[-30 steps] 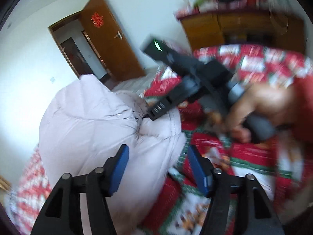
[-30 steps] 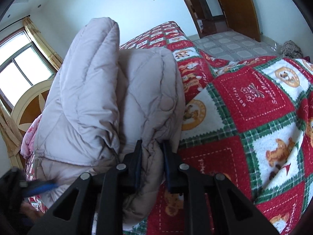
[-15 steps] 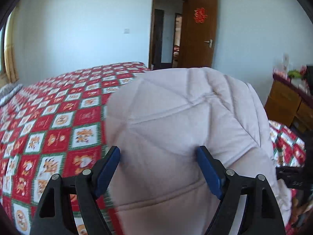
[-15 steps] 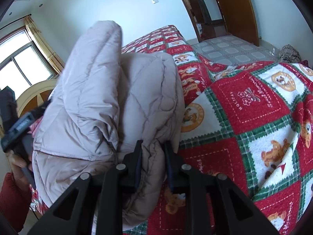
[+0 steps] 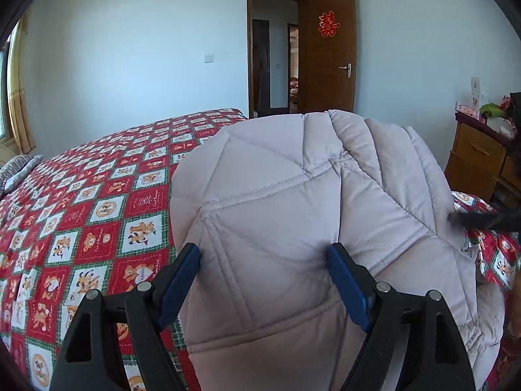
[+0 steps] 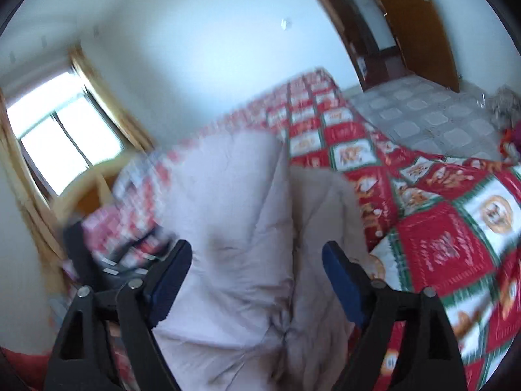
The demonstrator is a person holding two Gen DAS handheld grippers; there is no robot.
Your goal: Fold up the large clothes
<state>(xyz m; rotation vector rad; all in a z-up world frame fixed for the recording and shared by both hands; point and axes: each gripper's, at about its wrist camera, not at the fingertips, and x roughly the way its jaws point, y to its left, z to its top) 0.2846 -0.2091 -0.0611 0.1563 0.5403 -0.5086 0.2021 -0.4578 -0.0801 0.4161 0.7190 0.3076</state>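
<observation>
On a bed [image 5: 97, 202] spread with a red, green and white patchwork cover printed with teddy bears, a pale pinkish-grey quilted puffer coat [image 5: 309, 228] sits folded into a thick, rounded bundle. The left gripper [image 5: 263, 260] hangs just over the coat's near end with its blue-padded jaws spread wide, one to each side of a stitched panel, clamping nothing. Seen from the opposite side, the right gripper [image 6: 257, 260] is likewise spread wide above the coat [image 6: 254, 228], whose two plump layers meet in a deep crease running between the jaws; this view is smeared by motion blur, and whether the pads touch the fabric cannot be told. A dark part of the right gripper shows at the coat's far right edge in the left wrist view. Behind the bed stands a pale blue wall with an open brown wooden door [image 5: 329, 55] bearing a red paper decoration [image 5: 329, 25]. A wooden dresser [image 5: 478, 159] crowded with small items stands at the right, and a striped pillow [image 5: 16, 172] lies at the bed's far left. A bright window with yellow curtains [image 6: 65, 137] shows in the right wrist view, beside grey tiled floor [image 6: 429, 120].
</observation>
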